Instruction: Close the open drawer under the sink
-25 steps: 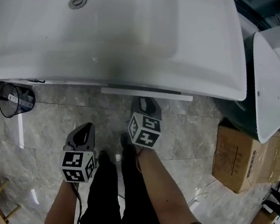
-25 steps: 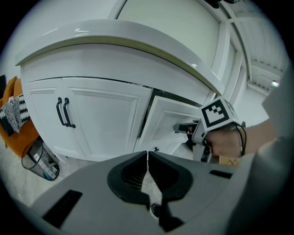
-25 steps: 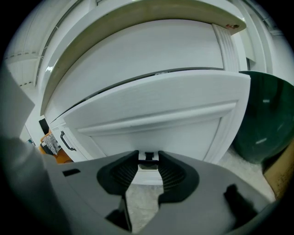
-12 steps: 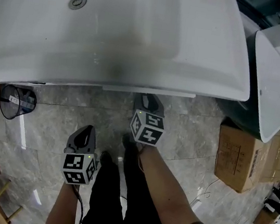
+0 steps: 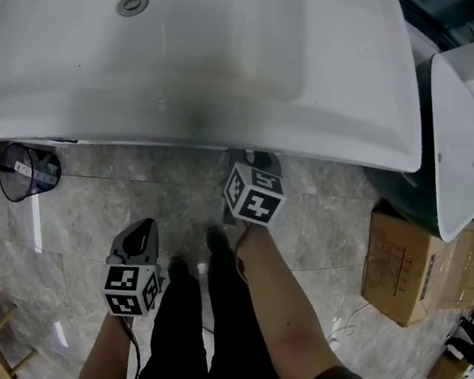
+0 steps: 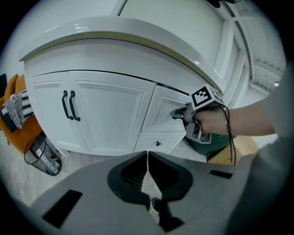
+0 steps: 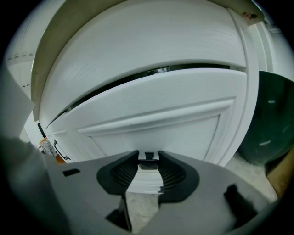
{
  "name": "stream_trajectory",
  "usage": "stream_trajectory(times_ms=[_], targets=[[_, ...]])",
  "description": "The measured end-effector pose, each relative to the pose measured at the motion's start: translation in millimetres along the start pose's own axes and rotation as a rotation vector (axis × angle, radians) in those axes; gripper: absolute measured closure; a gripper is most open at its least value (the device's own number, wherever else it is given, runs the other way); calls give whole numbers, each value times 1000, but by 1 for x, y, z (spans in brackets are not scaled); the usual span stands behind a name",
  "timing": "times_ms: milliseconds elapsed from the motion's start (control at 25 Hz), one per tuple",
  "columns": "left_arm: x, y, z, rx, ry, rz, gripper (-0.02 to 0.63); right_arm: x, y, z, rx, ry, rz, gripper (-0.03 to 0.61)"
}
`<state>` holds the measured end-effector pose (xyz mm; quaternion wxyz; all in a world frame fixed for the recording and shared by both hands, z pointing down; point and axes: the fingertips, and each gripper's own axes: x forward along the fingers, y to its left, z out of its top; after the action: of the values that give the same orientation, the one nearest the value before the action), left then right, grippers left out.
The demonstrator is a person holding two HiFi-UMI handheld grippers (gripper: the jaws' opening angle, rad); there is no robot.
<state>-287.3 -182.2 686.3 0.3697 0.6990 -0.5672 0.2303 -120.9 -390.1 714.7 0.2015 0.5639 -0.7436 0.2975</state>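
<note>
The white drawer front [image 7: 156,110] fills the right gripper view, with a thin dark gap along its top edge. Its small black knob [image 7: 149,156] sits between the tips of my right gripper [image 7: 149,159], and both pads touch it. In the left gripper view the right gripper [image 6: 176,114] meets that drawer [image 6: 161,109] just below the sink rim. From the head view only its marker cube [image 5: 254,193] shows, under the white sink top [image 5: 234,94]. My left gripper [image 5: 136,235] hangs lower left over the floor, shut and holding nothing [image 6: 147,153].
Double cabinet doors with black handles [image 6: 70,105] stand left of the drawer, and a smaller drawer [image 6: 158,137] lies below it. A black wire bin [image 5: 28,171] is on the floor at left. Cardboard boxes [image 5: 408,265] and a dark green bin [image 5: 449,146] stand at right.
The white strip of drawer front that stuck out past the sink rim has slid back out of sight. My right gripper moved in with it toward the cabinet. The left gripper barely moved.
</note>
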Motion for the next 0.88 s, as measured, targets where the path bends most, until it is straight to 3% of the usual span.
stream_trajectory(times_ms=[360,480,880], targets=[[-9,1,12,0,-34,-10,594,-7,0,3,-26,2,-44,436],[-18,-1,16,14,-52,-24,594,-21,3,-1,15,6,-49,436],[-89,-15,39,55,-114,-76,594,-141,44,-2,17,-24,-14,436]])
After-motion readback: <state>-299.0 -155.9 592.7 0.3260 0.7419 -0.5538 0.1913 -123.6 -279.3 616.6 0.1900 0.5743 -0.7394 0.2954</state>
